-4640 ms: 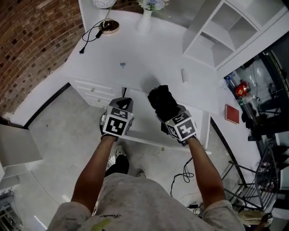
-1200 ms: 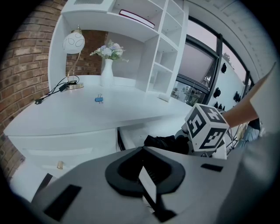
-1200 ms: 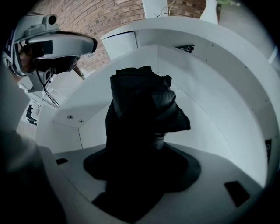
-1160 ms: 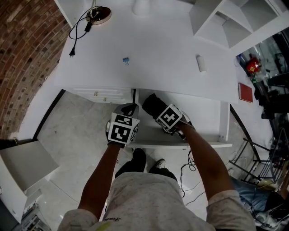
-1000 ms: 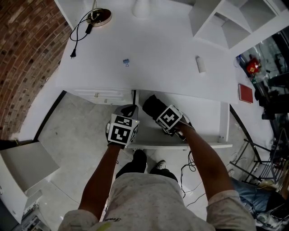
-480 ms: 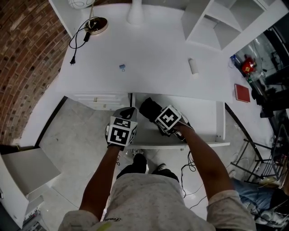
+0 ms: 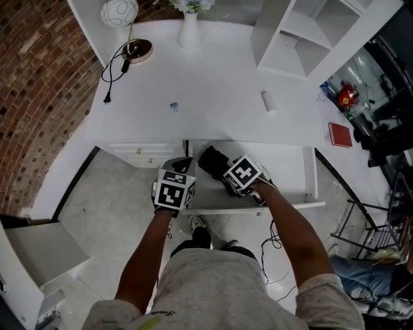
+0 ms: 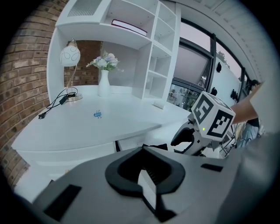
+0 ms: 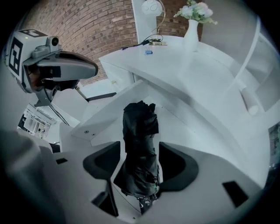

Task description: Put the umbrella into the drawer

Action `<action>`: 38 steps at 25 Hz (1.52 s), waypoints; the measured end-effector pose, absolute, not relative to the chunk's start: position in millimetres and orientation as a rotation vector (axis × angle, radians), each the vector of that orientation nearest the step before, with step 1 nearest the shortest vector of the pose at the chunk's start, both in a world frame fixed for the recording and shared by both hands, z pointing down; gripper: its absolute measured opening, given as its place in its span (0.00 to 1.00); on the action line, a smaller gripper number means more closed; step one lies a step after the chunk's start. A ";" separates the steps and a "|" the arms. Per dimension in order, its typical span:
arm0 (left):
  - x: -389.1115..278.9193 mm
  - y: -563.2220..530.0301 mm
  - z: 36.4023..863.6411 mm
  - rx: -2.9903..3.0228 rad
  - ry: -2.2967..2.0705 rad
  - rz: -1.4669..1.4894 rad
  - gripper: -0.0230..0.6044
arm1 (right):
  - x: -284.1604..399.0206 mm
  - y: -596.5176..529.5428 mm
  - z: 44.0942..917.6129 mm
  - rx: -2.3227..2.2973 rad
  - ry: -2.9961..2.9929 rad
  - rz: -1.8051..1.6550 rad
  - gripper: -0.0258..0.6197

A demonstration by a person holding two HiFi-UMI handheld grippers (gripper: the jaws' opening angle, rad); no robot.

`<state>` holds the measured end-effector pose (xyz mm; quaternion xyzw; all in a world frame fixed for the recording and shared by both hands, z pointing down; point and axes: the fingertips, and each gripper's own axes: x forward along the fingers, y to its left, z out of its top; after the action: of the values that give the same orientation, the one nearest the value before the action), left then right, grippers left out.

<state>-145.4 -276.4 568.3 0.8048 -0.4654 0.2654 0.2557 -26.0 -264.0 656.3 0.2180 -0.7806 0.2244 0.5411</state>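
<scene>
One folded black umbrella (image 9: pixel 139 127), one open drawer (image 7: pixel 284 167). Right gripper (image 9: pixel 141 163) clamps the umbrella, now lowered inside the drawer. Left gripper (image 8: pixel 145 177) closed, empty.

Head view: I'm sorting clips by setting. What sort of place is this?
Probably a home study, or a staged one: a white desk with an open drawer, a globe lamp and a vase of flowers on it, white shelves behind, a brick wall alongside.

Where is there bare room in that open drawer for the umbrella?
The drawer's right half, between the right gripper and its right wall, is bare. Its left end is crowded: the umbrella in that gripper's jaws, the left gripper alongside.
</scene>
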 end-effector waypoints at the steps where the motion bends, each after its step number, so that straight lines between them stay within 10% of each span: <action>1: -145.5 -276.9 565.2 2.189 -1.264 0.720 0.03 | -25.9 -263.7 652.9 0.526 -1.860 0.539 0.47; 38: -146.2 -330.2 432.8 2.408 -1.365 0.629 0.03 | -4.0 -333.9 445.2 1.172 -2.195 0.450 0.31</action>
<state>-146.2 -330.2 432.8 0.8385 -0.4755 0.2191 0.1510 -4.0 -333.9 445.2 0.4418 -0.8275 0.1698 0.3019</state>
